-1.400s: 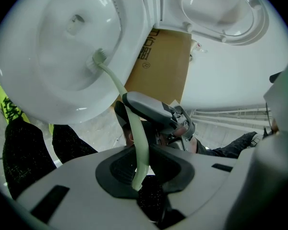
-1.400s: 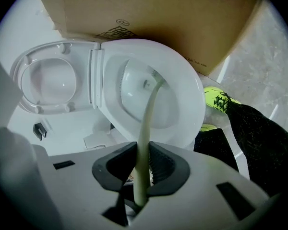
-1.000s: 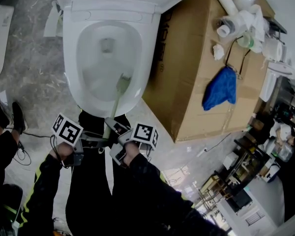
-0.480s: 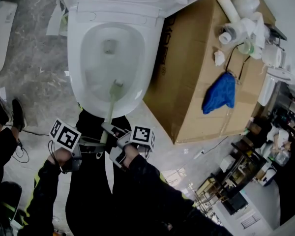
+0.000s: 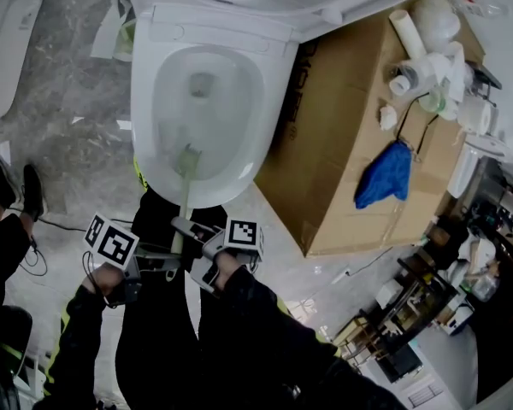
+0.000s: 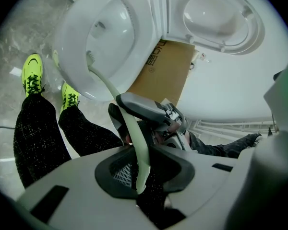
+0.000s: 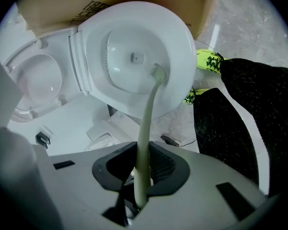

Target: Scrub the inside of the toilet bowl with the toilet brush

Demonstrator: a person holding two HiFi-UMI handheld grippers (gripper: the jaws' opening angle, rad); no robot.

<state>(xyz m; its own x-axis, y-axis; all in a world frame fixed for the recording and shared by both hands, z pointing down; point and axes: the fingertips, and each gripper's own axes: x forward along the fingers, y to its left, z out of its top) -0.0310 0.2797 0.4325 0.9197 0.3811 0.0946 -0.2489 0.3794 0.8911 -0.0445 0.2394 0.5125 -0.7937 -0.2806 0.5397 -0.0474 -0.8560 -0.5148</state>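
The white toilet bowl [image 5: 209, 101] stands open, its rim also in the gripper views [image 6: 81, 75] [image 7: 182, 51]. A pale green toilet brush has its head [image 5: 186, 157] inside the bowl against the near wall, left of centre [image 6: 90, 59] [image 7: 157, 71]. Its handle [image 5: 179, 220] runs back to my two grippers. My left gripper [image 5: 164, 260] [image 6: 139, 169] is shut on the handle's end. My right gripper [image 5: 188, 229] [image 7: 141, 169] is shut on the handle just ahead of it, and its body [image 6: 149, 111] shows in the left gripper view.
A big cardboard box [image 5: 342, 152] stands right of the toilet, carrying a blue cloth [image 5: 383, 174] and white paper rolls [image 5: 415, 32]. The lid [image 6: 221, 18] [image 7: 36, 83] is raised. Black shoes [image 5: 13, 196] stand at left; my neon-yellow shoes [image 6: 33, 75] [image 7: 209, 61] sit near the bowl's base.
The brush head has swept from the right side of the bowl's near wall to left of centre. Both grippers have kept their hold and shifted slightly left.
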